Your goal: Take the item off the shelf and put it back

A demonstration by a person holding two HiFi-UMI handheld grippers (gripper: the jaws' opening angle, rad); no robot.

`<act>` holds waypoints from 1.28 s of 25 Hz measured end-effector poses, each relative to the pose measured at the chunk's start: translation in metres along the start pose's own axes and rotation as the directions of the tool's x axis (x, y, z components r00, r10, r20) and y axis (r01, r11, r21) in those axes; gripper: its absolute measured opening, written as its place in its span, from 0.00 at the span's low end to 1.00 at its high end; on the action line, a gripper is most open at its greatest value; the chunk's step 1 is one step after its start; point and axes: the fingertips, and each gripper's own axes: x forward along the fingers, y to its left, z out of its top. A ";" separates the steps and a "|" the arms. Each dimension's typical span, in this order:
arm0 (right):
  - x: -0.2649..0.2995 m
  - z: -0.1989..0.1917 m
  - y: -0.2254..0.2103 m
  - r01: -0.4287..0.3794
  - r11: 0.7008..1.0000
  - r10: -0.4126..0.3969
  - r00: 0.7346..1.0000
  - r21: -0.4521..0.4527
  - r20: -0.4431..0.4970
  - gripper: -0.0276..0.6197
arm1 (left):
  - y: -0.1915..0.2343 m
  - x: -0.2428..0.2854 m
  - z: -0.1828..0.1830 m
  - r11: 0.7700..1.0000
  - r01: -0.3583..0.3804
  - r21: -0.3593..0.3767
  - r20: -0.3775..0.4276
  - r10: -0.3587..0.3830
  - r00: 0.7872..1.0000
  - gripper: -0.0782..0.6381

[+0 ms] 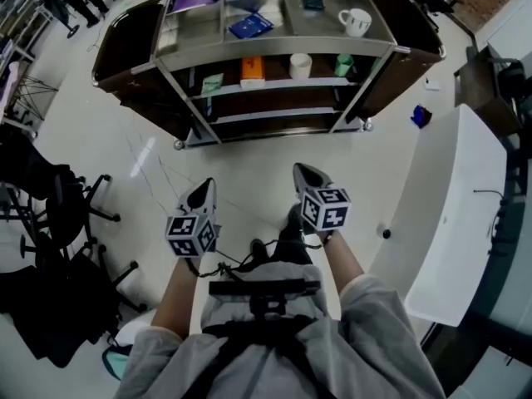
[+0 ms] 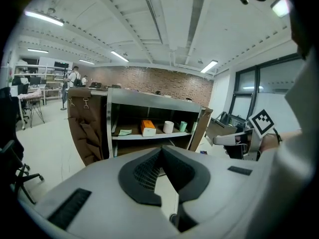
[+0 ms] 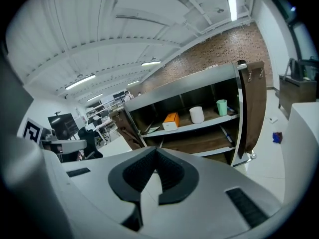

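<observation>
My left gripper [image 1: 205,188] and right gripper [image 1: 301,171] are both pressed together and empty, well short of the shelf [image 1: 274,86]. The orange box [image 1: 252,70] sits on its middle board. I judge nothing is in hand, so the reach is still ahead.

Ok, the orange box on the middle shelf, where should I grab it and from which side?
Grip the orange box across its two long side faces, coming in level through the open front of the shelf. Its narrow end appears to face outward, and the white cup stands apart from it, so the fingers should fit either side.
</observation>
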 end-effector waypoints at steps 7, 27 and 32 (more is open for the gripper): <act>0.057 0.032 -0.032 0.020 0.987 -0.017 1.000 0.160 -0.014 0.06 | -0.005 0.041 0.020 0.998 -0.061 -0.004 0.005 0.061 0.998 0.12; 0.227 0.097 -0.055 -0.042 0.789 0.016 0.999 0.613 0.049 0.54 | 0.024 0.162 0.070 0.994 -0.085 0.063 -0.026 0.087 0.996 0.12; 0.259 0.091 -0.063 0.010 0.678 -0.076 0.996 0.735 0.056 0.58 | 0.043 0.185 0.071 0.997 -0.008 0.081 -0.045 0.011 0.999 0.12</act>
